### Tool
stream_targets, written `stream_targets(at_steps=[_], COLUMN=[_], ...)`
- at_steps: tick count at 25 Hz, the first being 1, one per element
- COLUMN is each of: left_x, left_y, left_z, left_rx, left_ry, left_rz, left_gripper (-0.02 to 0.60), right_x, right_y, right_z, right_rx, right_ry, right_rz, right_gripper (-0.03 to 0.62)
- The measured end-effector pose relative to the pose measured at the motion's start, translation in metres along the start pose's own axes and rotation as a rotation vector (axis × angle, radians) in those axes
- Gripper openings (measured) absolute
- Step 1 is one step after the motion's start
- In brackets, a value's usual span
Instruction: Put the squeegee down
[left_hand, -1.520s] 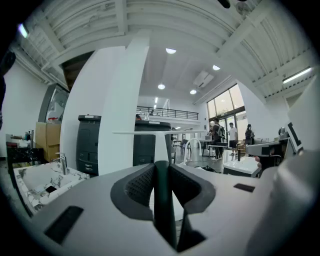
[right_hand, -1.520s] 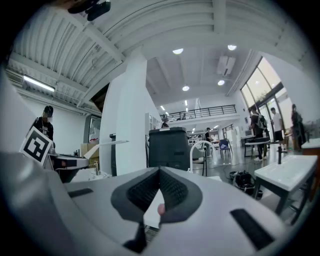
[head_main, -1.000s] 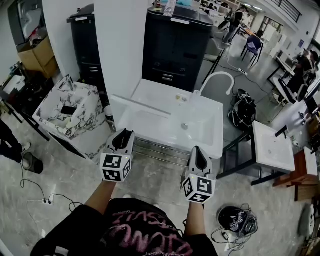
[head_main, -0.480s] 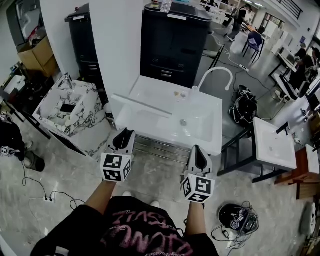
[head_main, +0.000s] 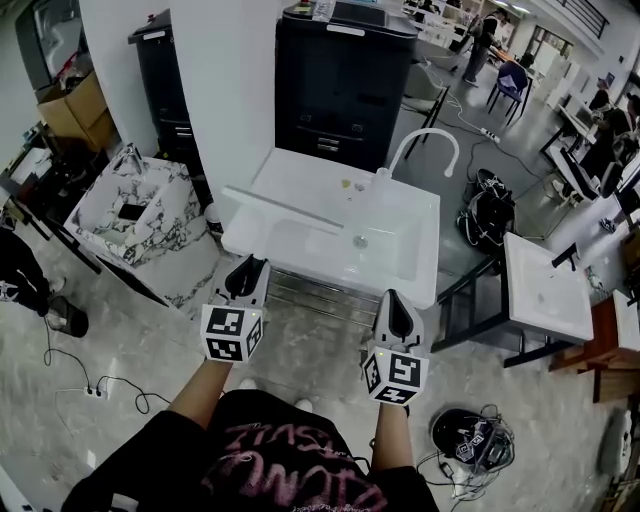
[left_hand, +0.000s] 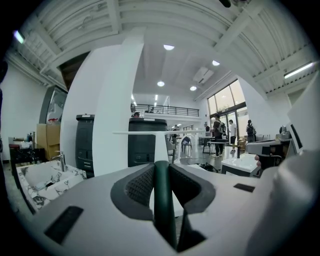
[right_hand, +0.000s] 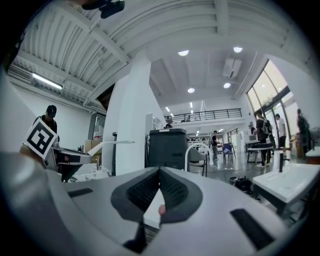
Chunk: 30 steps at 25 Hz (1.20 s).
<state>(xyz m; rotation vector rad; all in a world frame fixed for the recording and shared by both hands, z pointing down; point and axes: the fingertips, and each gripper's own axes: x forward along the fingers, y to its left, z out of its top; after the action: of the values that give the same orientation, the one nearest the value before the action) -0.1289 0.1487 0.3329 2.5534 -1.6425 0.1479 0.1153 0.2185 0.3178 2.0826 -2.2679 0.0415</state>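
Beyond both tools, from the head view: a white sink (head_main: 300, 178) with a curved faucet (head_main: 432, 140), backed by a black cabinet (head_main: 340, 90). Side by side over the floor (head_main: 310, 350), just short of the sink's near edge, the left tool (head_main: 248, 268) and the right tool (head_main: 398, 300). Clamped in the left tool, the squeegee (head_main: 283, 208), its long pale bar lying crosswise ahead of that tool's tips, in line with the sink's left half. Off to the left of the left tool, a marble-patterned basin (head_main: 150, 215).

From the left gripper view: jaws closed on the dark green handle (left_hand: 164, 200), pads pressing it from both sides. Past the tips, a white stem rising to the level white blade (left_hand: 150, 133), up in the air.

From the right gripper view: jaws brought together, tips touching, nothing gripped. Straight ahead of the tips, black cabinet and faucet; off to the left, the left tool with its load.
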Motion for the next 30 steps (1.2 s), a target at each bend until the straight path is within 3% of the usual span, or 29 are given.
stream_targets(at_steps=[11, 30], left_x=[0.004, 0.041], left_y=[-0.029, -0.005], left_z=[-0.004, -0.007], left_rx=[0.014, -0.003], left_ry=[0.004, -0.013], left_rz=[0.011, 0.009], left_gripper=[0.094, 0.094], right_x=[-0.007, 0.033], right_y=[-0.028, -0.029], right_z=[-0.009, -0.015], right_rx=[0.016, 0.014], right_ry=[0.008, 0.006], right_rz=[0.015, 0.002], right_gripper=[0.021, 0.021])
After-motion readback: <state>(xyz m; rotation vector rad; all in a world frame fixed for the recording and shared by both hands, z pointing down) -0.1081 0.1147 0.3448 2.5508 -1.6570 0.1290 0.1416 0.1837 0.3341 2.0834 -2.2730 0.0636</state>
